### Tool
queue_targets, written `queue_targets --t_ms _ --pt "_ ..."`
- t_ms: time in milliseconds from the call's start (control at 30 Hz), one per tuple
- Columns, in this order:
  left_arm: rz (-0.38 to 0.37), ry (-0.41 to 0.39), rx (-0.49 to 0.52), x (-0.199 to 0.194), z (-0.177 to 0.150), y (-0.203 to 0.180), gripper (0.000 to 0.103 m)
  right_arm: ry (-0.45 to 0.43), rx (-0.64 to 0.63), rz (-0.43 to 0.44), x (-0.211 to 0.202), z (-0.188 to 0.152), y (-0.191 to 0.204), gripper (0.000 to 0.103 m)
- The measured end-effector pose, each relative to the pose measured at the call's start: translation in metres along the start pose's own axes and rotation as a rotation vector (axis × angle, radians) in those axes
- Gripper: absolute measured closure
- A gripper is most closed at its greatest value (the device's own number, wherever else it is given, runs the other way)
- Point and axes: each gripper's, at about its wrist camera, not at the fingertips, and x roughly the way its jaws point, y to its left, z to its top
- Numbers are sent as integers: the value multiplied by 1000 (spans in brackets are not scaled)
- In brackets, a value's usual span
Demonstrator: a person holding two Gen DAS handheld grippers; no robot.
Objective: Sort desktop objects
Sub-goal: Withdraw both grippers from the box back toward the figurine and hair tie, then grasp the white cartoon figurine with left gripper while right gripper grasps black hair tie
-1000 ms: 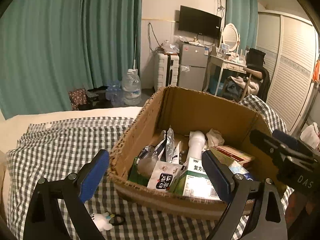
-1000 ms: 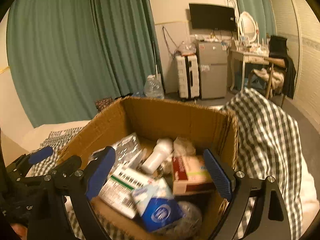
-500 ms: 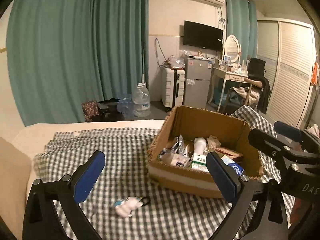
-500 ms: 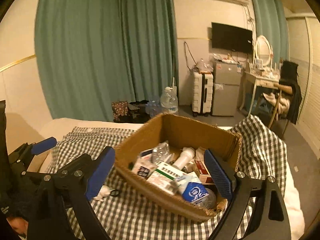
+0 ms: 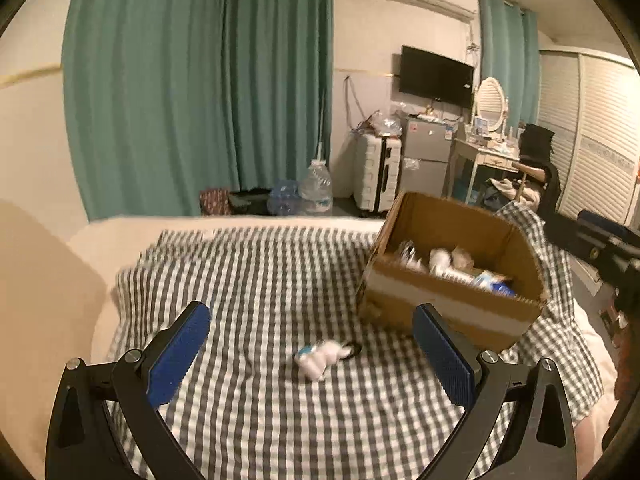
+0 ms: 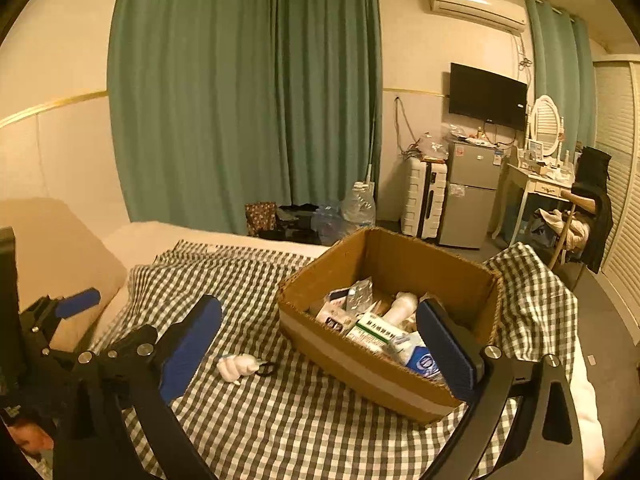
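Observation:
A brown cardboard box stands on a checked cloth and holds medicine boxes, a white bottle and packets. A small white plush toy with a black ring lies on the cloth left of the box. My left gripper is open and empty, above and in front of the toy. My right gripper is open and empty, high in front of the box. Each gripper shows at the edge of the other's view.
The cloth covers a bed with a cream cover. Behind are green curtains, a water jug, a white suitcase, a small fridge, a dressing table and a chair.
Both grippers have pulled back and up from the box, which now looks smaller and farther. The plush toy has come fully into view. Both stay open and empty.

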Motion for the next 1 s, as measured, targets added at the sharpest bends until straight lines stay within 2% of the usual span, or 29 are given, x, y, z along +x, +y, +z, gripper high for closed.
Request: queue_targets --t_ms 133,267,567,667,767,900,967,1000 --pt "43 51 -51 22 -27 12 0 47 -3 54 19 -16 3 0" --pt "51 93 -92 48 -51 24 0 64 -24 84 39 -36 6 0" --pt "46 221 -64 117 -74 31 0 84 -24 95 94 -79 6 0" --pt "29 230 -65 139 -77 28 0 109 -12 100 113 -89 5 0" --pt "11 228 -19 162 -81 21 0 136 -20 97 129 -100 6 0" --pt "-53 216 111 191 -87 8 0 172 -8 89 143 -111 1 0" --pt "-76 194 144 200 -88 6 0 192 16 87 148 -114 -5 0" --pt "-108 192 142 204 -88 6 9 199 29 87 150 -115 -7 0"
